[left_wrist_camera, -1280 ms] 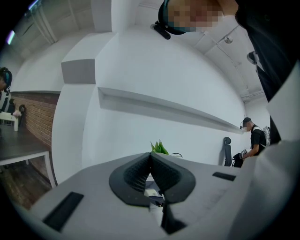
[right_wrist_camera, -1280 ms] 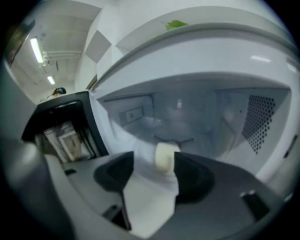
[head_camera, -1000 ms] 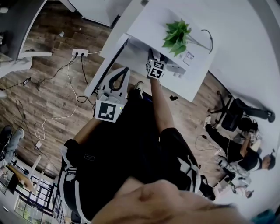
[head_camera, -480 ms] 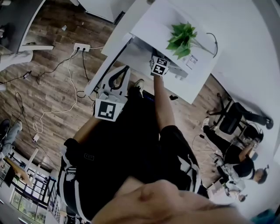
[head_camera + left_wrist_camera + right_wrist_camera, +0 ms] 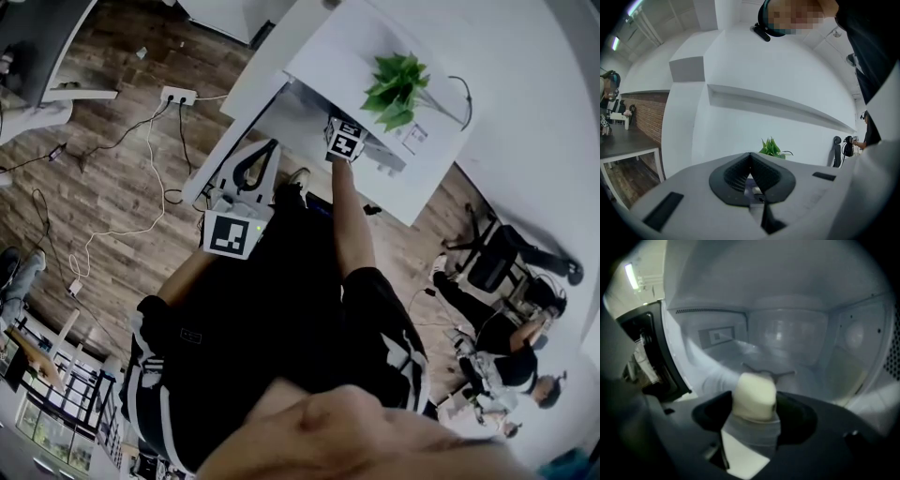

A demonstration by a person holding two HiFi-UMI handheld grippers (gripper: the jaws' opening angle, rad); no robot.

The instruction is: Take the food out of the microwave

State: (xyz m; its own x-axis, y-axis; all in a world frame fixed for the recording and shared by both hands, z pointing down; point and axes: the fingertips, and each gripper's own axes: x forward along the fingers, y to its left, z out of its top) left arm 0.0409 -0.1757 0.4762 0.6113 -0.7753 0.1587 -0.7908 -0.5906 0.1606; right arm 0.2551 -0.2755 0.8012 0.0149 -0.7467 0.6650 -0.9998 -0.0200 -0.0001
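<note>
- The microwave (image 5: 298, 111) sits at the upper centre of the head view with its door (image 5: 232, 141) swung open toward the left, so the opening step looks finished.
- The right gripper (image 5: 754, 405) reaches inside the cavity, pointing down at the floor of the oven.
- Its jaws have just been opening and now stand wide apart, with the food (image 5: 754, 390), a pale cream block, between them at the centre of the right gripper view.
- The pads frame the block closely on both sides but do not seem to be squeezing it, so the grasp appears not yet made.
- The food rests inside the microwave, in front of the back wall; none of it is out yet.
- The left gripper (image 5: 750, 160) hangs outside, at the centre left of the head view beside the door, with its jaws together and nothing between them.
- Left to do, by this reading: close on the block, lift it, and draw it out through the doorway.
</note>
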